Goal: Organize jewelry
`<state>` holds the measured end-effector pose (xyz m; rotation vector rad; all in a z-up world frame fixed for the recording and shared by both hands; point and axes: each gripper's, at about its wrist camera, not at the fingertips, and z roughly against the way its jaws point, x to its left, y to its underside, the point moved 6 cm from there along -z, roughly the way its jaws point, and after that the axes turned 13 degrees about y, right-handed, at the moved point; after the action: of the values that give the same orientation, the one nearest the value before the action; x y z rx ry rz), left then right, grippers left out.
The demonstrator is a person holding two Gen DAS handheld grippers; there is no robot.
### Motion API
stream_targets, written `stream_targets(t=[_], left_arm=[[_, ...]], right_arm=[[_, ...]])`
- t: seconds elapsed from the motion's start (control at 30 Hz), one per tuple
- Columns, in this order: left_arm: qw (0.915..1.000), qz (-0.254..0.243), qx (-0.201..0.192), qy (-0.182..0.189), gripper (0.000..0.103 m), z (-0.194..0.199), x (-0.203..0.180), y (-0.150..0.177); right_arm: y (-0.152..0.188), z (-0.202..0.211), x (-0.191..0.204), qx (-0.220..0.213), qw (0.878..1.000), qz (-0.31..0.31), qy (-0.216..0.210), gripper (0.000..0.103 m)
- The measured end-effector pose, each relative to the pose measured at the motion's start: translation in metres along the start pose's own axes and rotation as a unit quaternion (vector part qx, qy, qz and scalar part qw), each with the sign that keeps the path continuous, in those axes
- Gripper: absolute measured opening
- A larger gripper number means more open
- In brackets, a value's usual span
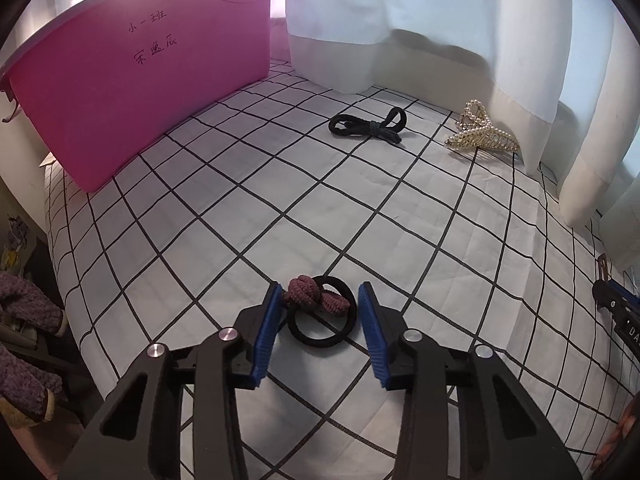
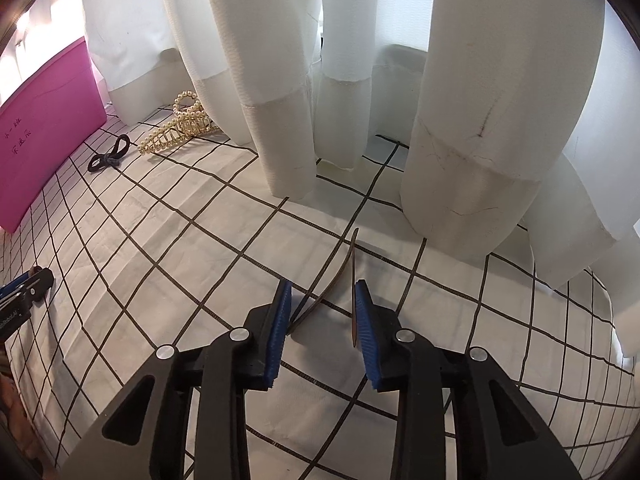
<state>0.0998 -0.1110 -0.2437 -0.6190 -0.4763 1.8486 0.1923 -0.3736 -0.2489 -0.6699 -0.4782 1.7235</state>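
My left gripper [image 1: 319, 294] is open, its blue pads on either side of a black hair tie with a mauve knot [image 1: 320, 307] lying on the checked cloth. A black bow hair tie [image 1: 368, 126] and a pearl claw clip [image 1: 482, 130] lie further back; both also show in the right wrist view, the bow tie [image 2: 108, 156] and the clip [image 2: 178, 128]. My right gripper [image 2: 322, 292] is open around a thin brown curved hair clip [image 2: 340, 276] that stands on edge between the pads; whether it touches them I cannot tell.
A pink bin [image 1: 136, 80] with handwriting stands at the back left; it also shows in the right wrist view [image 2: 44, 128]. White curtains [image 2: 288, 80] hang down onto the checked cloth [image 1: 360, 220] along the back. Purple knit fabric [image 1: 24, 344] lies past the cloth's left edge.
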Motion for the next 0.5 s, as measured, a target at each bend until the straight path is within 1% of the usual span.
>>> stream_targets(t=[0.03, 0.1, 0.13, 0.23, 0.5], left_arm=[[1.0, -0.008, 0.001, -0.002, 0.026, 0.0, -0.003, 0.0], [0.9999, -0.013, 0.001, -0.004, 0.022, -0.001, -0.006, 0.001], [1.0, -0.009, 0.001, 0.001, 0.02, -0.001, -0.006, 0.001], [0.9998, -0.001, 0.003, 0.017, 0.018, 0.001, -0.004, 0.002], [0.9994, 0.004, -0.003, 0.034, 0.018, 0.016, -0.007, 0.005]], right_arm=[[0.0, 0.001, 0.0, -0.001, 1.0, 0.002, 0.0, 0.024], [0.002, 0.002, 0.001, 0.0, 1.0, 0.003, -0.001, 0.022], [0.002, 0.003, 0.0, 0.0, 1.0, 0.002, -0.003, 0.021], [0.004, 0.004, -0.001, 0.002, 1.0, -0.002, -0.01, 0.02], [0.007, 0.016, -0.009, -0.007, 1.0, -0.003, -0.03, 0.02]])
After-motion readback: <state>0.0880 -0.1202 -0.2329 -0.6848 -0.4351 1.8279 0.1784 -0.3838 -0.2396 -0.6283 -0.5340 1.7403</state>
